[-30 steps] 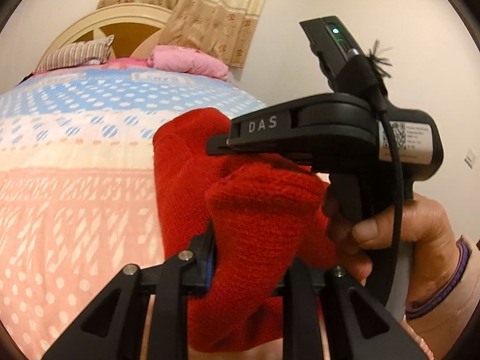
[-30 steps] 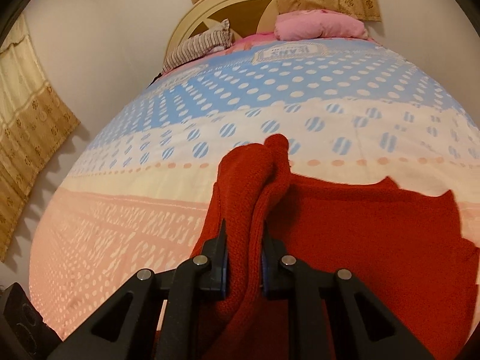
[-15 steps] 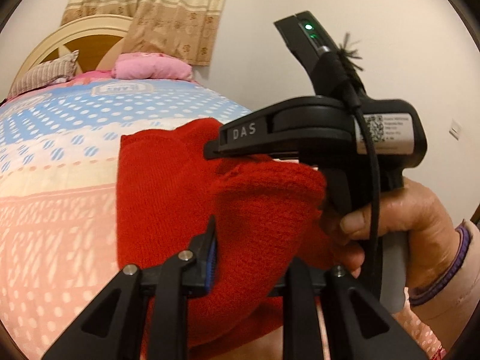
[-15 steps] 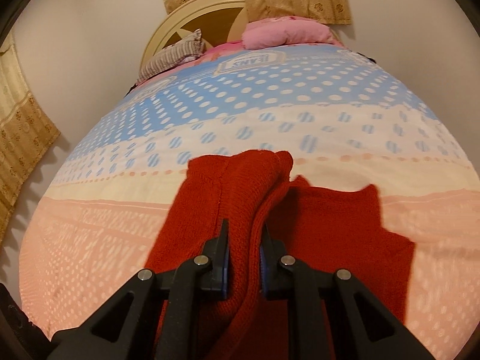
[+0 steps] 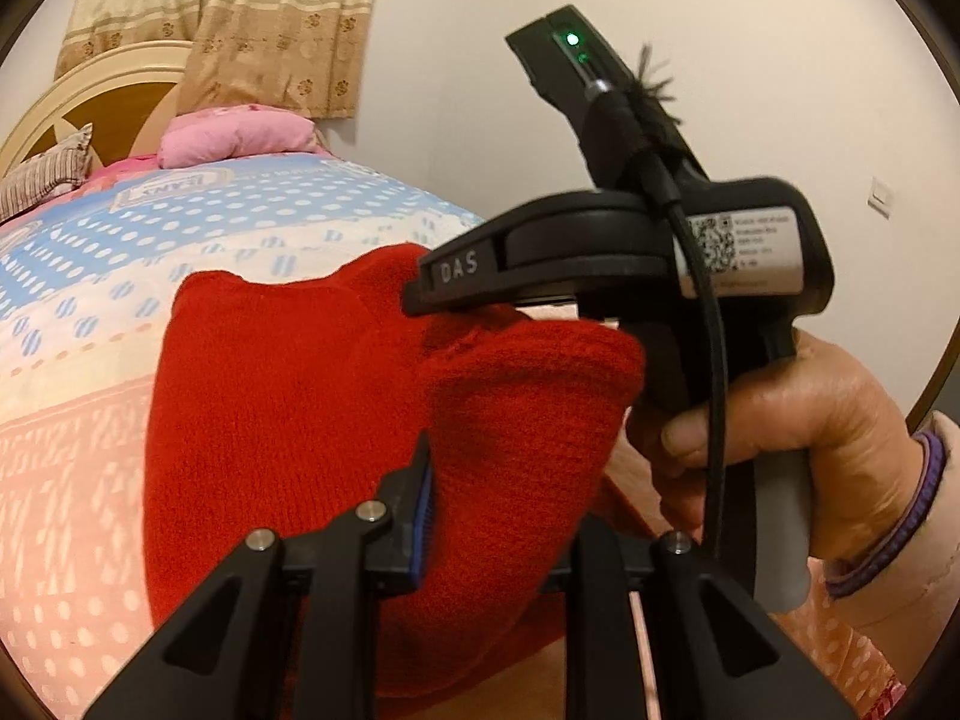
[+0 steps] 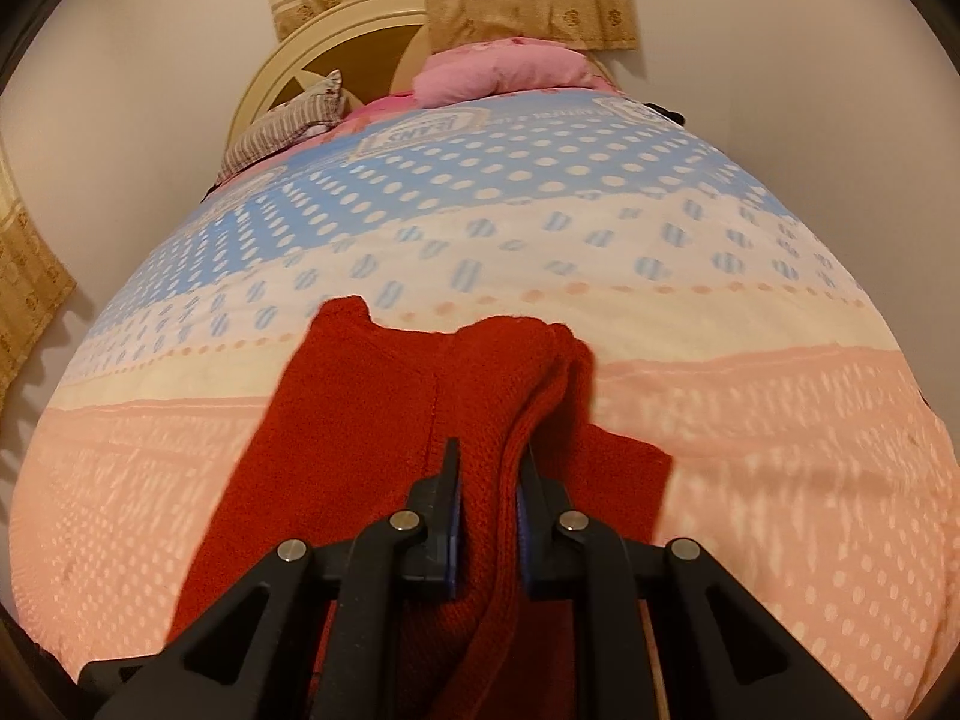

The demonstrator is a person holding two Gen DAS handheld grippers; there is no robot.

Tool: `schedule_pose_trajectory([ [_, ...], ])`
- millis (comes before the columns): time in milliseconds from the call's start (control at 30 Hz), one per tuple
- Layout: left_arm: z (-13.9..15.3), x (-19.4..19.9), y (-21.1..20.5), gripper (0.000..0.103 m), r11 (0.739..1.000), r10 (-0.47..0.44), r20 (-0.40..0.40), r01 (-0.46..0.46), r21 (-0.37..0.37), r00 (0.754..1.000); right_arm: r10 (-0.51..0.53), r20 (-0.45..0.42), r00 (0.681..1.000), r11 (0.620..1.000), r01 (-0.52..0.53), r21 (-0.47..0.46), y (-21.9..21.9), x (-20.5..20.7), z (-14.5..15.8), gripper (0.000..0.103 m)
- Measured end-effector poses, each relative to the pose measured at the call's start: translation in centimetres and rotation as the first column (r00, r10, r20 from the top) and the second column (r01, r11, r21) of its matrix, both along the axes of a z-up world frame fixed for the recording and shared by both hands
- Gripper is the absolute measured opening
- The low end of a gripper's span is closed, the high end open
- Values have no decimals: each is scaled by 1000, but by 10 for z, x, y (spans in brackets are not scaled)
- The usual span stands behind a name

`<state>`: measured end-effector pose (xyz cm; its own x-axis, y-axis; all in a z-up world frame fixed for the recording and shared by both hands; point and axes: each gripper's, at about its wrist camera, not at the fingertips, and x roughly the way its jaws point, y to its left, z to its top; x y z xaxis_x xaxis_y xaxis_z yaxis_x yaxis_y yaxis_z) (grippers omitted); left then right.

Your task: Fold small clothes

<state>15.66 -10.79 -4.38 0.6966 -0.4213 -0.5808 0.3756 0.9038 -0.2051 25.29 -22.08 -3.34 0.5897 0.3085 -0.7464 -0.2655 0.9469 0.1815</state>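
Over the dotted bedspread point(image 6: 750, 420), the red knit garment point(image 6: 360, 420) is clamped by both left gripper point(image 5: 498, 498) and right gripper point(image 6: 489, 480), bunched between each one's jaws.

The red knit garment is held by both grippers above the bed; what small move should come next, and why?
Probably lower both grips to lay the lifted edge down flat. The left gripper and right gripper each pinch a bunched fold of the red knit garment, which already lies doubled over itself on the bedspread.
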Motion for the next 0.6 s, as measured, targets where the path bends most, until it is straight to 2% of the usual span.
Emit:
schedule_pose_trajectory([
  [300, -4, 17, -17, 21, 999, -38, -23, 39, 30, 999, -51, -7, 999, 999, 51, -14, -26, -2, -18, 13],
  [500, -9, 24, -20, 21, 998, -48, -45, 49, 42, 998, -82, -54, 995, 996, 84, 31, -39, 6, -39, 13],
  [600, -9, 26, -17, 23, 998, -43, -52, 45, 43, 998, -71, -48, 996, 997, 72, 22, -36, 8, -43, 13],
])
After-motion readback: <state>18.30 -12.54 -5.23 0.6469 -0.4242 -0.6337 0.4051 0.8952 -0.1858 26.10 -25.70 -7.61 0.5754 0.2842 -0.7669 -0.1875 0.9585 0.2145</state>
